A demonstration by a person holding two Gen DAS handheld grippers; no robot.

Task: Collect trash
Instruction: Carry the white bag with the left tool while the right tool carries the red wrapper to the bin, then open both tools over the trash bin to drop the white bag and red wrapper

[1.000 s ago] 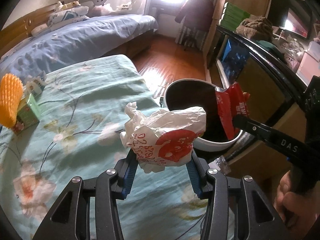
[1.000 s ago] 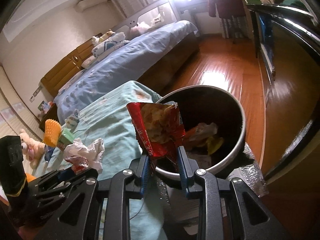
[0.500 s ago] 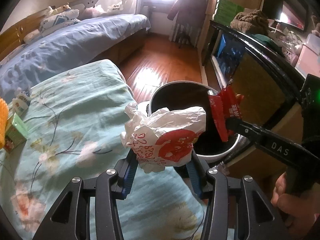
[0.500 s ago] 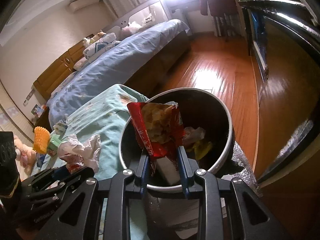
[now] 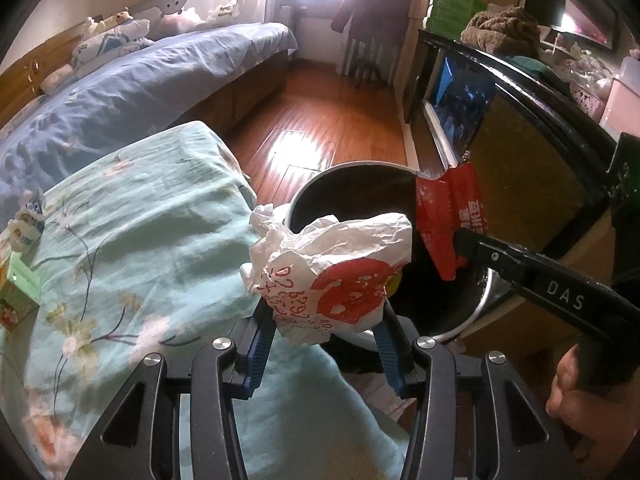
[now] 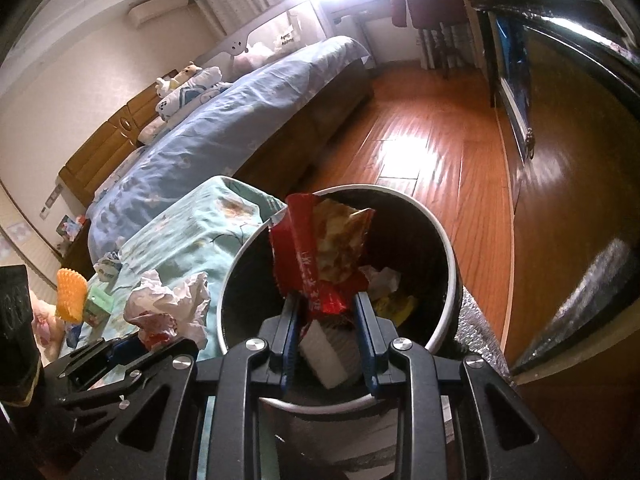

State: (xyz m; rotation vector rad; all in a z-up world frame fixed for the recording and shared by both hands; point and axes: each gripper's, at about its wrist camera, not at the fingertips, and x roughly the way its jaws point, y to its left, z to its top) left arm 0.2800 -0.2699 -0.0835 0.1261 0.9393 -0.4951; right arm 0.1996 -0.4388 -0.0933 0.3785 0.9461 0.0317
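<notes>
Red wrapper (image 6: 320, 256) & crumpled bag (image 5: 332, 272) over bin (image 6: 440, 240)

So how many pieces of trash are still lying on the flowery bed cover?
3 that I can see: an orange foam net, a green carton beside it, and a crumpled white wrapper just behind. More may be hidden behind the left tool.

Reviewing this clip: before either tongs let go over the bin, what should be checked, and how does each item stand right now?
1. Right tongs grip the red snack wrapper: ok.
2. Wrapper is over the trash bin opening: ok.
3. Left tongs grip the crumpled white bag: ok.
4. Bag is fully over the bin opening: not ok; it sits at the near rim, partly over the floral blanket.
5. Bin has room: ok, trash only at the bottom.
6. Bag clear of the wrapper: cannot tell.
</notes>
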